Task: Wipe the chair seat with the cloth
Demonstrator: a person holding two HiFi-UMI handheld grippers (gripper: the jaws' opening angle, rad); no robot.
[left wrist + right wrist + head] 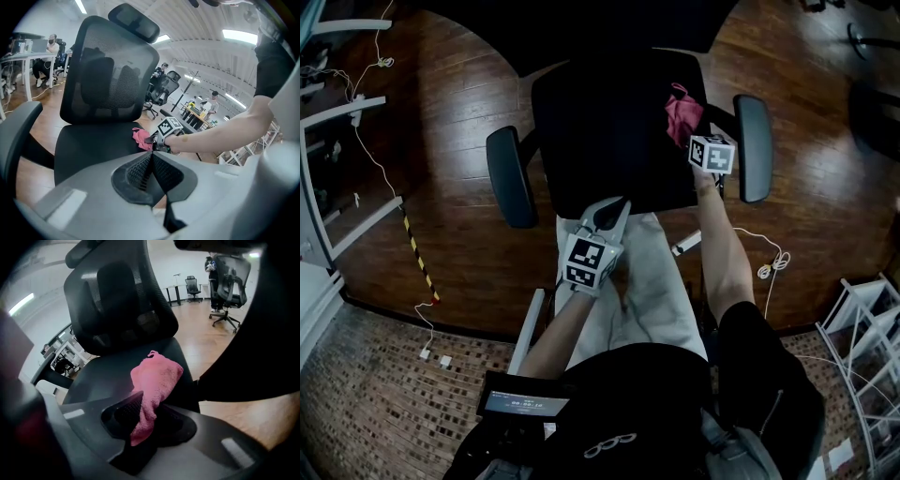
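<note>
A black office chair stands in front of me, its seat (609, 141) dark and wide. A pink cloth (682, 114) lies bunched on the seat's right side, and my right gripper (698, 142) is shut on its near end. In the right gripper view the pink cloth (152, 385) runs from between the jaws out onto the seat (108, 380). My left gripper (614, 211) hovers at the seat's front edge, jaws shut with nothing between them. From the left gripper view the seat (89, 145), the cloth (141, 138) and the right gripper (157, 140) all show ahead.
Two grey armrests (509, 176) (754, 147) flank the seat. The mesh backrest (110, 70) rises behind it. White cables (769, 258) trail over the wooden floor, white shelving (862, 319) stands at the right. People sit at desks (28, 54) in the background, with other chairs (229, 273) around.
</note>
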